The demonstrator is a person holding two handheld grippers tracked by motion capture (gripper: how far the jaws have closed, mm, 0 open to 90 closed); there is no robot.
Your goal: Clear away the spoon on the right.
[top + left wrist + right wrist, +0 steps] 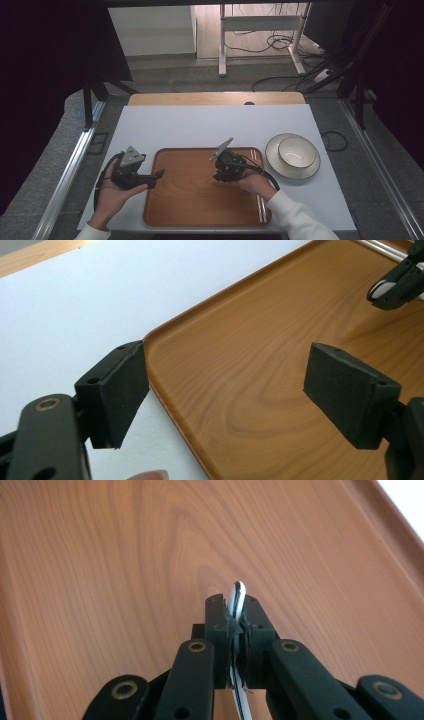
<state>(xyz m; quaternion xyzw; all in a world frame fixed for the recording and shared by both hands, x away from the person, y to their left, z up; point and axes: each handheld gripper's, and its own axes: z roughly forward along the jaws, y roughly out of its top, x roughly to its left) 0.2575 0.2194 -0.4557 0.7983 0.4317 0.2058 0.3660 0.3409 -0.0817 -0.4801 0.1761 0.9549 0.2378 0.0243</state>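
Observation:
A wooden tray (190, 205) lies at the front middle of the white table. My right gripper (219, 176) hovers over the tray's upper middle, pointing down. In the right gripper view its jaws (236, 611) are shut on a thin white utensil (238, 596) with a dark edge, seen edge-on, possibly a spoon. In the left gripper view that white piece (382, 289) sits between the far gripper's jaws. My left gripper (159, 174) rests at the tray's left rim and stands open (225, 390), with nothing between its pads, straddling the tray's corner (165, 332).
A pair of metal chopsticks (260, 202) lies along the tray's right edge. A white bowl (296, 151) sits on a white plate (272, 162) to the right of the tray. A wooden strip (215, 98) borders the table's far side.

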